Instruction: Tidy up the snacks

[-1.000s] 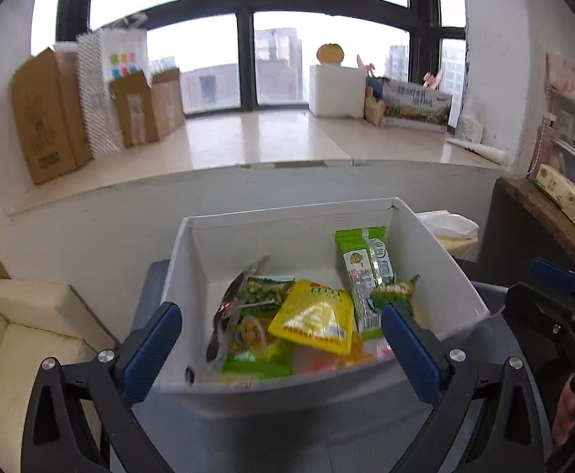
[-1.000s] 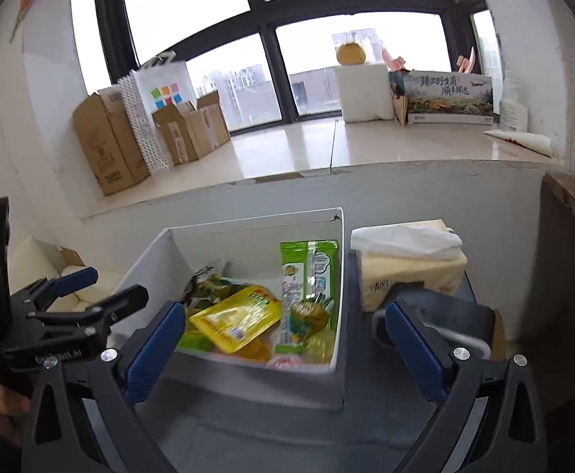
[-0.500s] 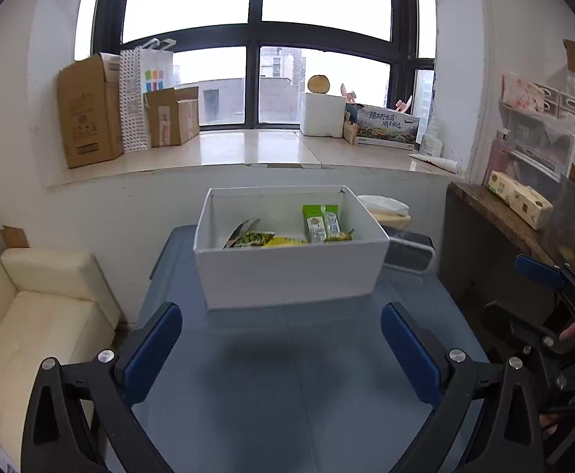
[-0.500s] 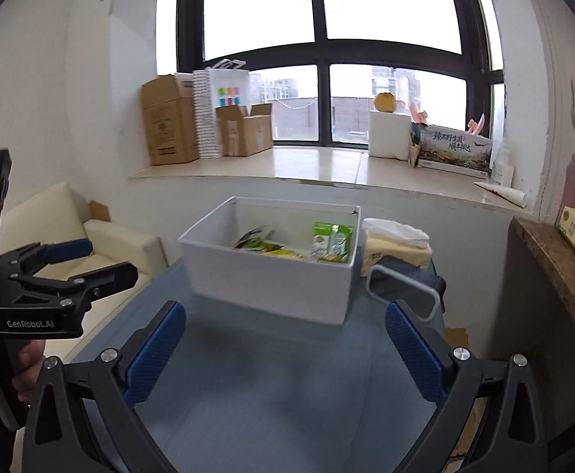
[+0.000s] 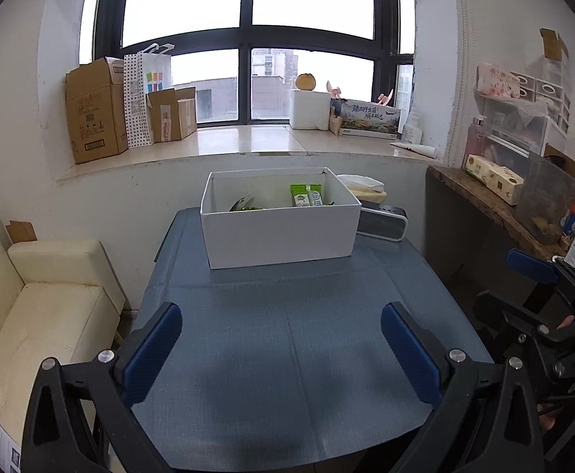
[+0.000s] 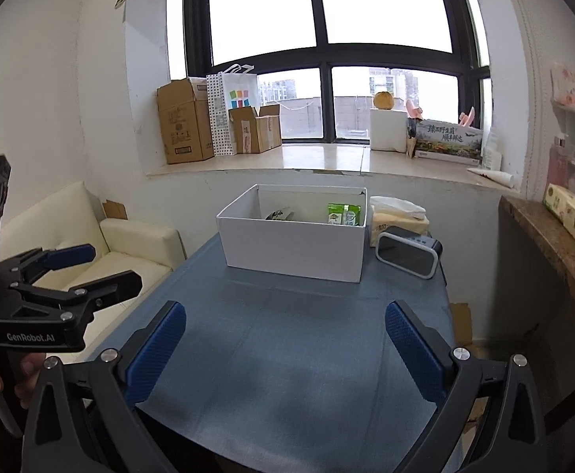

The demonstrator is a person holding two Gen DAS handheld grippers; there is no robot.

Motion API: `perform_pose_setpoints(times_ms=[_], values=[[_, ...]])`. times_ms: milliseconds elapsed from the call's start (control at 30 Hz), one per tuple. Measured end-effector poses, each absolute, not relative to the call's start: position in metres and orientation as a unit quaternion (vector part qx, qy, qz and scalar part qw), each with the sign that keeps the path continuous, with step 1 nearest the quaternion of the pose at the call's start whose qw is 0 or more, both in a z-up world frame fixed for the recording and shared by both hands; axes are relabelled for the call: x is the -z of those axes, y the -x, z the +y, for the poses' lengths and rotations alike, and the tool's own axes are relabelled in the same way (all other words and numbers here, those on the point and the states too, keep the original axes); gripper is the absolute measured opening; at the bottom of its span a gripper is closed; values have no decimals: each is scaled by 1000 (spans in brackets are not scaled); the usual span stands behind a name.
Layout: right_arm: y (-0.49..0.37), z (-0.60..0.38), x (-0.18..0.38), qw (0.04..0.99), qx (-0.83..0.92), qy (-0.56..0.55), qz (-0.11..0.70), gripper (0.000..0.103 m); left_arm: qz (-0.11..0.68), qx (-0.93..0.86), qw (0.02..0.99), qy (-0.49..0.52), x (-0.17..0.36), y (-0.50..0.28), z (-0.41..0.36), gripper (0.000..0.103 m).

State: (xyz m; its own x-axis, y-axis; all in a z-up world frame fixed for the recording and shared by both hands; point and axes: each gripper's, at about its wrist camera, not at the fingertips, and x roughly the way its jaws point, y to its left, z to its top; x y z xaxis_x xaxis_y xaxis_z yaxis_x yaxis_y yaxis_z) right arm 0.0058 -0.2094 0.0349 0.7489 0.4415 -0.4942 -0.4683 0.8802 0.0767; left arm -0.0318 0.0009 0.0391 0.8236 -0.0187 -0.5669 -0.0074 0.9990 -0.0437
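Observation:
A white box [image 5: 279, 232] stands at the far end of the blue-grey table [image 5: 287, 335]; it also shows in the right wrist view [image 6: 293, 248]. Snack packets lie inside: a green packet [image 5: 305, 195] [image 6: 342, 214] and a dark packet [image 5: 242, 205] [image 6: 279, 214] show above the rim. My left gripper [image 5: 281, 349] is open and empty over the table's near part, well back from the box. My right gripper [image 6: 285, 345] is open and empty, also back from the box.
A grey speaker [image 6: 407, 250] and a tissue box [image 6: 398, 213] sit right of the white box. A cream sofa [image 5: 31, 315] is at the left. A wooden shelf [image 5: 496, 205] with clutter is at the right. Cardboard boxes [image 5: 94, 118] stand on the windowsill.
Both grippers have drawn back from close above the box to the table's near side. The box now looks small and far. Both stay open and empty.

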Motion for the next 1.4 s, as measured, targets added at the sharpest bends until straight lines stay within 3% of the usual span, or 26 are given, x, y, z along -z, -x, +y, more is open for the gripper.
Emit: perform_pose_setpoints(times_ms=[1400], values=[[1,-215,-42,929,-254,8,268,103,295,21,955,29,-45,42,-2,103]])
